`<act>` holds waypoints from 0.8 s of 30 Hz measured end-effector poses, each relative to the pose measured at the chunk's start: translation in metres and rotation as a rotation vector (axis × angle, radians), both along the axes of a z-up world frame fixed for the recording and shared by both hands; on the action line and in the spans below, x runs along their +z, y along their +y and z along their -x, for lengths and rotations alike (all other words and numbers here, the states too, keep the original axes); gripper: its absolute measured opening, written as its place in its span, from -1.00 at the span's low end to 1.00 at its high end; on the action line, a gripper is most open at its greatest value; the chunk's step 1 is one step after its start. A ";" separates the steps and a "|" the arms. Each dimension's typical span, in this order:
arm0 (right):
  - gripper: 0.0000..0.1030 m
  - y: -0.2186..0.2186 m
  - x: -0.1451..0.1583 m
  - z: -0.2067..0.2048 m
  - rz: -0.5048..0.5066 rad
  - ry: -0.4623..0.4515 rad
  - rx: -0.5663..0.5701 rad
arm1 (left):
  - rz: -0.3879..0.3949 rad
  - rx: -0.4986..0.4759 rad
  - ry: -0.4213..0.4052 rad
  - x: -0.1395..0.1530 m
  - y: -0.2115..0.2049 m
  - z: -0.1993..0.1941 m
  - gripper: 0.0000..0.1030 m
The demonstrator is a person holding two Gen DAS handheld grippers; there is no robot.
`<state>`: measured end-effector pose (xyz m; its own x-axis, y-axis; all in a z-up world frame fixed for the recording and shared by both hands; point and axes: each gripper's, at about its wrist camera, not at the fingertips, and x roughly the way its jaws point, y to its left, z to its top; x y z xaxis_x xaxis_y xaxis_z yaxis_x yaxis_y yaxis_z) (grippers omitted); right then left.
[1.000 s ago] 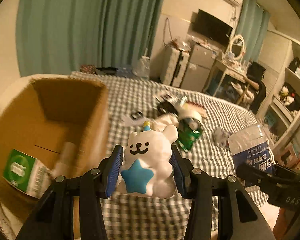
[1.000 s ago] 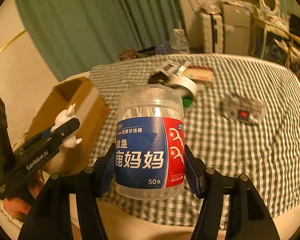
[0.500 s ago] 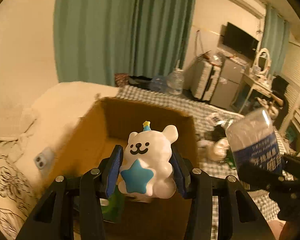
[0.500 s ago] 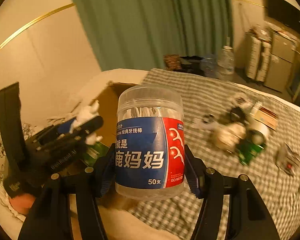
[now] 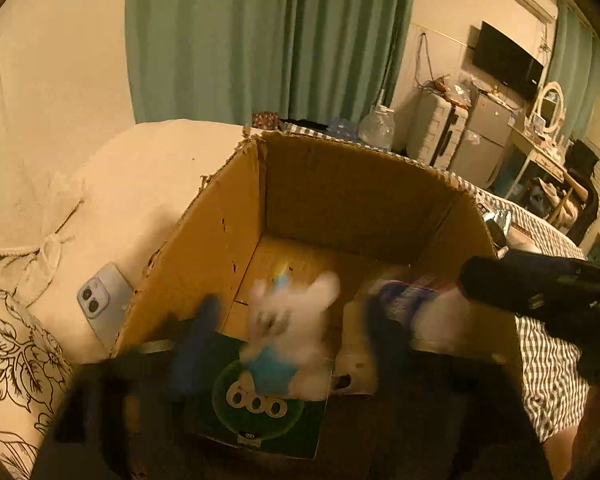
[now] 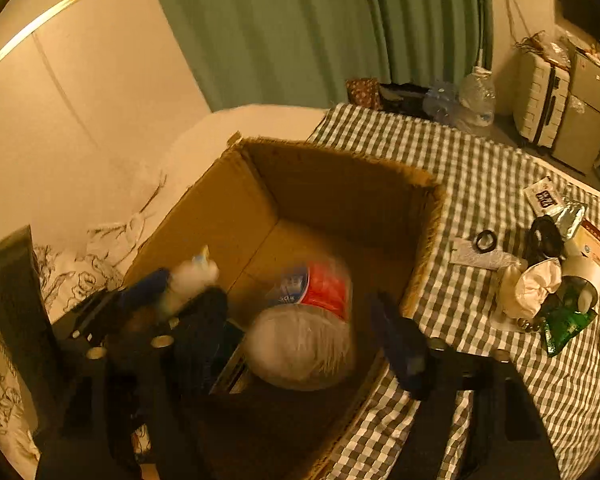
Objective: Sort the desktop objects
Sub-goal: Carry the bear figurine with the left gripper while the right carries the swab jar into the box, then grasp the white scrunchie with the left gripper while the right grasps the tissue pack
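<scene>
An open cardboard box (image 5: 340, 184) stands on the bed; it also shows in the right wrist view (image 6: 340, 184). My left gripper (image 5: 288, 340) is open over the box, and the white bear toy with a blue star (image 5: 288, 328) is blurred between its spread fingers, falling free. My right gripper (image 6: 300, 328) is open over the same box, and the clear floss-pick jar with a blue and red label (image 6: 304, 320) is blurred, tipped and dropping inside. A green box (image 5: 260, 404) lies on the box floor.
A pile of small items (image 6: 548, 280) lies on the checked cloth (image 6: 480, 184) right of the box. A phone (image 5: 100, 308) lies on the cream bedding left of it. Green curtain and furniture stand behind.
Both grippers moved left over the cardboard box and tilted down. Both opened, letting go of the bear toy and the jar, which now drop into the box.
</scene>
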<state>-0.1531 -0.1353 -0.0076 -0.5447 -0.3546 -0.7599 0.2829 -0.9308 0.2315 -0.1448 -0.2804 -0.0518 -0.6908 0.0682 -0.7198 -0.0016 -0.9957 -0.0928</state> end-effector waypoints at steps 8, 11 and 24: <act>0.49 0.058 0.017 -0.027 -0.017 0.055 -0.108 | 0.014 0.004 0.044 0.024 0.024 -0.024 0.89; 0.50 0.097 0.016 -0.050 -0.052 0.071 -0.179 | 0.025 -0.016 0.069 0.036 0.048 -0.037 0.96; 0.53 0.253 -0.014 -0.127 -0.060 0.028 -0.452 | -0.058 -0.134 0.099 0.037 0.186 -0.082 1.00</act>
